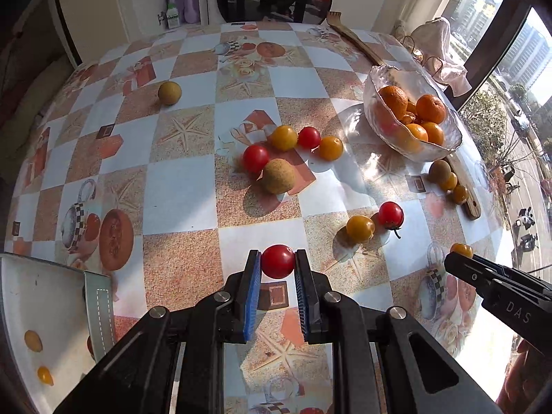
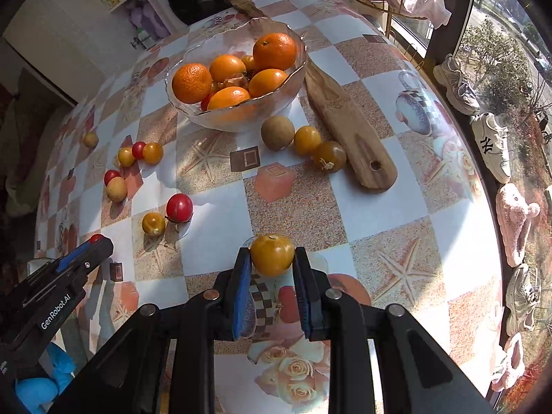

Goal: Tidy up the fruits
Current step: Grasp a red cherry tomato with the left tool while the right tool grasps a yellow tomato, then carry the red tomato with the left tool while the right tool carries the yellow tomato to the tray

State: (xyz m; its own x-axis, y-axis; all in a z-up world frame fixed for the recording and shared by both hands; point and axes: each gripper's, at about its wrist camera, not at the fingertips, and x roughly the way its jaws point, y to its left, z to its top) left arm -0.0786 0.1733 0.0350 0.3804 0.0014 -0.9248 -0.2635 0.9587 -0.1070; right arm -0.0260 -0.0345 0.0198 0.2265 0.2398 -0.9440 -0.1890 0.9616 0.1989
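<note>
My left gripper (image 1: 277, 261) is shut on a red cherry tomato (image 1: 278, 260), held just above the patterned table. My right gripper (image 2: 272, 254) is shut on a yellow cherry tomato (image 2: 272, 254); it also shows in the left wrist view (image 1: 461, 250). A glass bowl (image 2: 293, 79) holds several oranges (image 2: 191, 82). Loose red and yellow tomatoes (image 1: 360, 228) and brownish round fruits (image 1: 278, 176) lie scattered on the table. A white tray (image 1: 62, 310) at the lower left holds two small yellow tomatoes (image 1: 33, 341).
A wooden paddle board (image 2: 348, 127) lies right of the bowl, with a brown fruit (image 2: 277, 132) and two yellow tomatoes beside it. A lone brown fruit (image 1: 169, 92) sits far left. A window and shoes (image 2: 490, 145) are beyond the table's right edge.
</note>
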